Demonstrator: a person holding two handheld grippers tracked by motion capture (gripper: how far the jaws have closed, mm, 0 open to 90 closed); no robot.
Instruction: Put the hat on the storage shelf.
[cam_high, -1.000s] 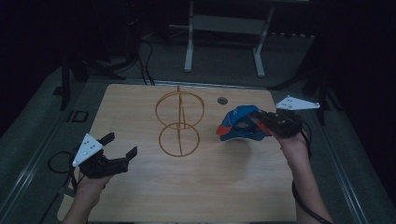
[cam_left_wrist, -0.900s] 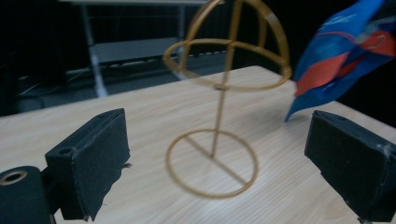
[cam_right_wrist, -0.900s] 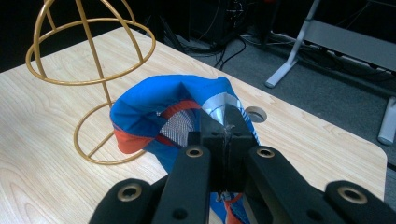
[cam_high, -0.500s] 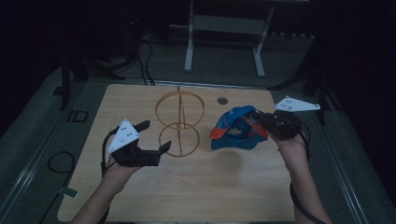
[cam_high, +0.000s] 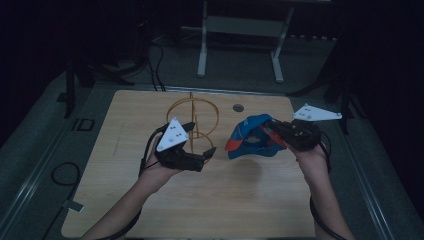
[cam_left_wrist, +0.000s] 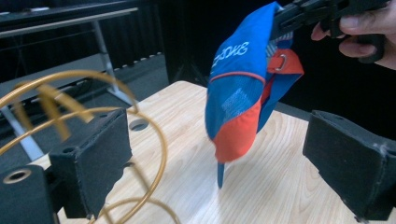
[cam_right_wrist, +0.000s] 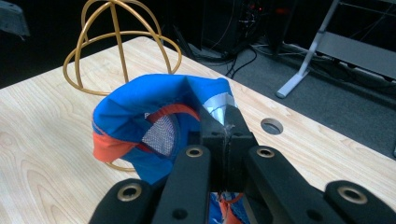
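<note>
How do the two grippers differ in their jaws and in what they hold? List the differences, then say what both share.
1. The left gripper has its jaws wide apart; the right gripper has them shut.
2. The left gripper holds nothing and sits beside the gold wire stand; the right gripper clamps the blue and orange cap, lifted off the table.
Both are black, hand-held, and carry a grey three-cornered plate.

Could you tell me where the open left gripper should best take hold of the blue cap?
Probably the orange brim, approached from the left gripper's side: it hangs free below the cap, stiff and thin, while the right gripper pinches the rear edge.
</note>
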